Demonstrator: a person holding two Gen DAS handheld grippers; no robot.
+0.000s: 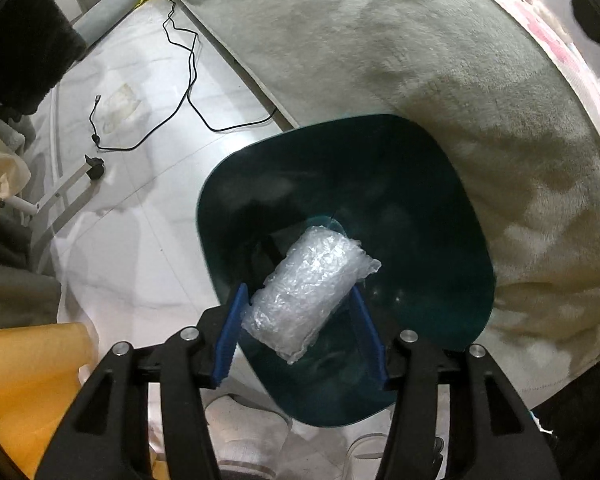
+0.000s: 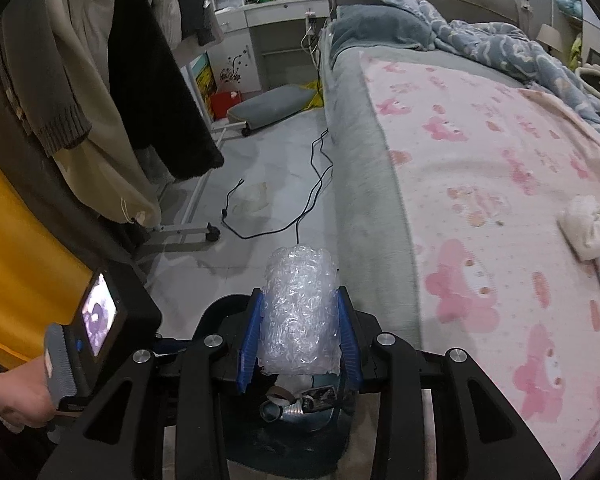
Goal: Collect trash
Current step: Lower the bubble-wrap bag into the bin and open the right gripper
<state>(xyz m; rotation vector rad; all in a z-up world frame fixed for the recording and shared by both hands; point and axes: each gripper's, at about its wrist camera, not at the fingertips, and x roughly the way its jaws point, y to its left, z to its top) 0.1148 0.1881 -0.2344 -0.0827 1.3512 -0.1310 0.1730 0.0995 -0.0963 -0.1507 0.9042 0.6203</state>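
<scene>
Low centre of the left wrist view: a bubble-wrap wad (image 1: 308, 292), slanted, hanging over the mouth of the teal bin (image 1: 420, 180) between the blue fingers (image 1: 231, 332) of the left gripper (image 1: 300, 288). Edges of the wad meet both pads, yet whether pinched or already let go cannot be told. Not yet down in the bin. Light and springy, so likely to snag on the ribbed pads and ride along on a withdrawal, or to drift sideways on release and land on the pale floor (image 1: 139, 220) at the left of the frame. Lower centre of the right wrist view: a second wad (image 2: 300, 312), upright, clamped firmly on both flanks by the right gripper (image 2: 300, 292), with cans and scraps (image 2: 295, 408) in the bin just beneath. Sticks well above the fingertips, so could topple outward rather than drop straight once freed. Both tools crowded over one opening, with a hand (image 2: 15, 400) close at lower left: risk of a knock between them, or of a nudge that tips the bin against the grey blanket (image 1: 380, 60) along the upper right. Further out, a loose black cable (image 1: 187, 80) across the floor, upper left: a snare for a foot on the way to more trash
</scene>
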